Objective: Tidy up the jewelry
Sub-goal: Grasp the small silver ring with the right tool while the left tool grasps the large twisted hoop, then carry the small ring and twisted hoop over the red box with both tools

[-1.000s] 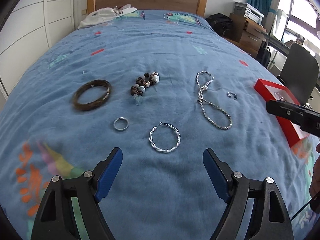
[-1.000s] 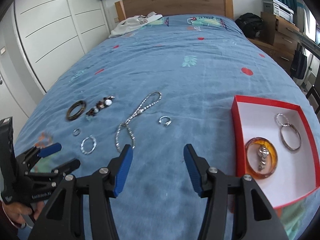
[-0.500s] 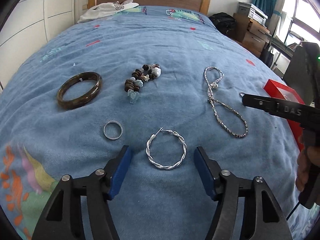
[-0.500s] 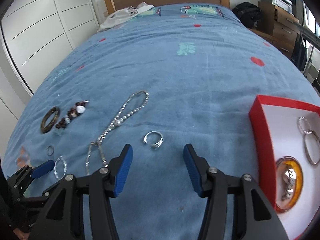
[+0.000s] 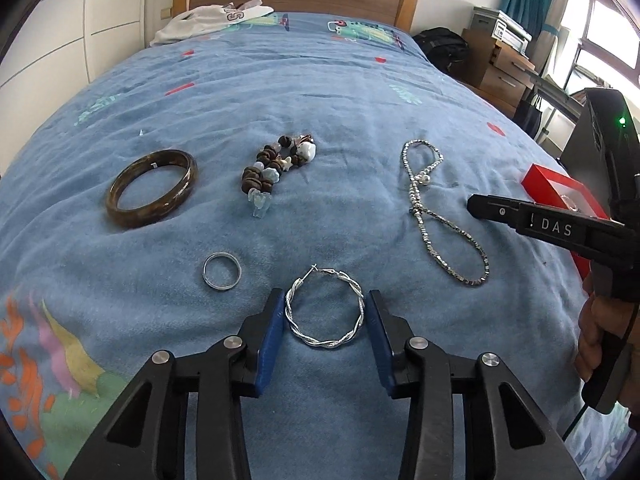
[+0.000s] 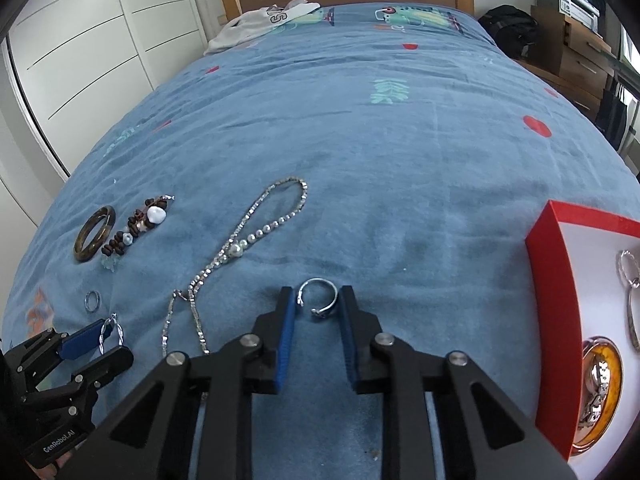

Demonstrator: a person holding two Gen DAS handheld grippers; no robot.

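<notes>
Left gripper [image 5: 324,312]: its jaws have just been closing, and the blue pads now stand at the two sides of the twisted silver hoop earring [image 5: 325,309], touching its rim or all but; I read this as a grip just taken.
Hoop earring, lie: flat on the blue bedspread [image 5: 320,120], straight ahead between the left fingertips, its clasp end pointing away from the gripper.
Plain ring [image 5: 221,271]: just left of the left gripper, loose on the cover.
Chain necklace [image 6: 240,240]: stretched long, running away from both grippers, between the two of them.
Right gripper [image 6: 317,304]: its jaws have just been closing around the open silver ring [image 6: 319,298]; the right pad meets the band, the left pad sits at its open ends.
Open ring, lie: on the bedspread, dead centre between the right fingertips, standing slightly tilted.
Red box [image 6: 548,320]: to the right of the right gripper, near it, well apart from the left; a bangle and hoops already lie inside.
Coming move, judged: each piece lifts, then carries rightward to the box; the right hand has the shorter way.
</notes>
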